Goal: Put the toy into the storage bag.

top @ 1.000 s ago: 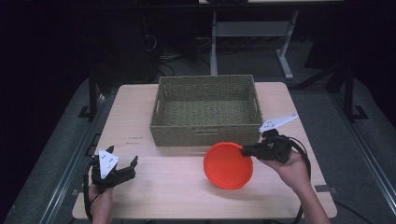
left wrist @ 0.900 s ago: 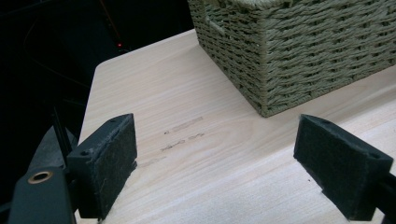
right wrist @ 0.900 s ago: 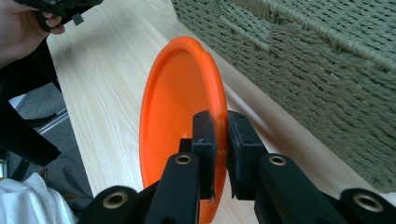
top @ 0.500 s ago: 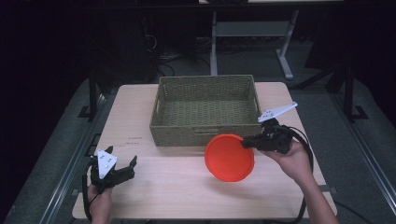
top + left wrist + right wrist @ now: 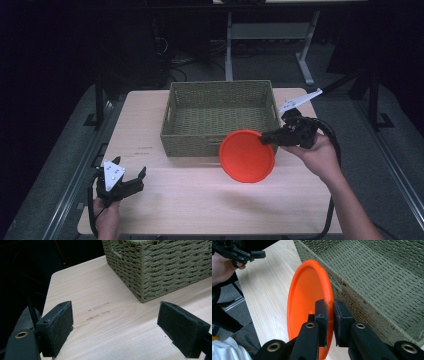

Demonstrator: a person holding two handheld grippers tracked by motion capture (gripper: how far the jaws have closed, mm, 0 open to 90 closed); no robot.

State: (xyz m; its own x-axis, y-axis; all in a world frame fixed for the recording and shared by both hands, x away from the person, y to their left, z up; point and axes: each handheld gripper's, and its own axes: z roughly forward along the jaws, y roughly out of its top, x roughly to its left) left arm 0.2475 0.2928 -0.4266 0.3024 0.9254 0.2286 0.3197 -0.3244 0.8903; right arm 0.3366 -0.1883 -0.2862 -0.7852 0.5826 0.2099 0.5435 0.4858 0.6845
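Your right gripper pinches the orange plastic plate by its 3 o'clock rim, tilted against the wicker basket's front wall; it's light, stiff and slick, so grip deep on the rim; left gripper idles spread.

Looks like a lab or test room, not anybody's home. The light wooden table sits alone in a dark room, lit from above, with nothing homey around it. Behind it there's a white metal stand with splayed feet and loose cables trailing over a grey floor. Dark metal rails run along both sides of the table.
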